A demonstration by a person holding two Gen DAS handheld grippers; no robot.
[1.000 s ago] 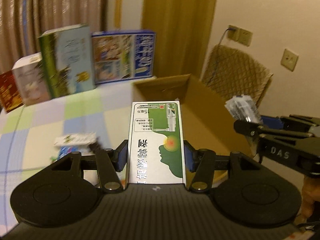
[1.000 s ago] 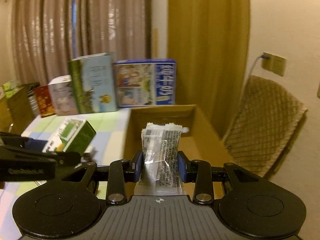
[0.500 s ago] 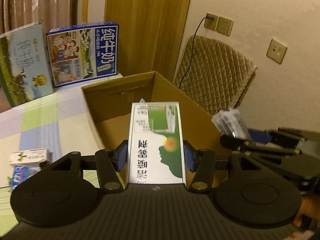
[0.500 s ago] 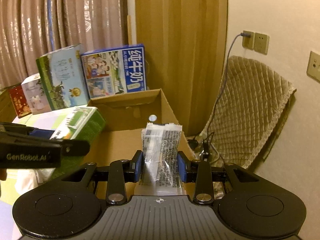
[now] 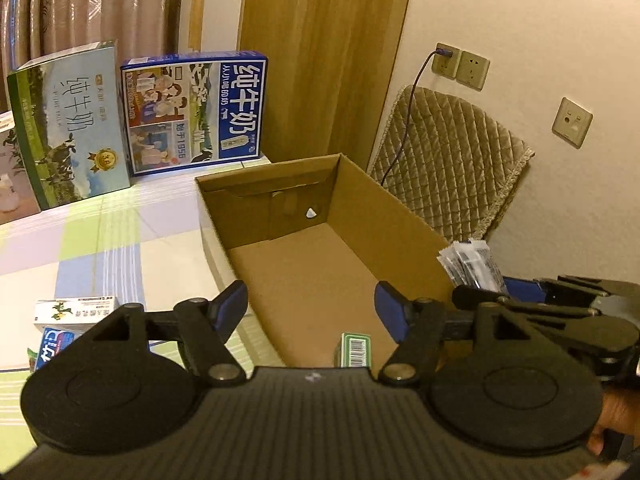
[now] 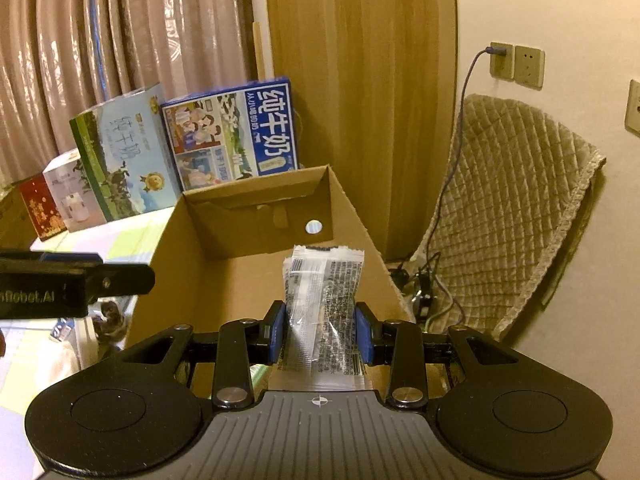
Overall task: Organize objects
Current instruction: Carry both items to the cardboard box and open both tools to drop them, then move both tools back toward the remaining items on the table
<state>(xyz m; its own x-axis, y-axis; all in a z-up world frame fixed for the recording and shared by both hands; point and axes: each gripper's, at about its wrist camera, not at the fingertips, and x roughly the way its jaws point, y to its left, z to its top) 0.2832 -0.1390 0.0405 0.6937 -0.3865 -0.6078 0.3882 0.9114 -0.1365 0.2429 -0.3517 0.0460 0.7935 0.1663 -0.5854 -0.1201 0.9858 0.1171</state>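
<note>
An open cardboard box (image 5: 400, 220) (image 6: 360, 216) stands at the table's right edge. My left gripper (image 5: 312, 306) hovers open over its near end. Just below it, the green-and-white medicine box (image 5: 355, 349) lies on the box floor, mostly hidden by the gripper body. My right gripper (image 6: 320, 332) is shut on a clear plastic packet (image 6: 324, 292) printed with black text, held upright over the box's near right side. That packet (image 5: 470, 266) and the right gripper also show at the right of the left wrist view.
Two small boxes (image 5: 76, 310) lie on the checked tablecloth (image 5: 100, 248) left of the cardboard box. Large milk cartons (image 5: 196, 114) (image 6: 232, 136) stand along the back. A quilted chair (image 5: 452, 172) and wall sockets with a cable (image 6: 500, 60) are to the right.
My left gripper opened and let go of the green-and-white medicine box, which dropped into the cardboard box. Both grippers moved forward over the box; the right still holds the packet.
</note>
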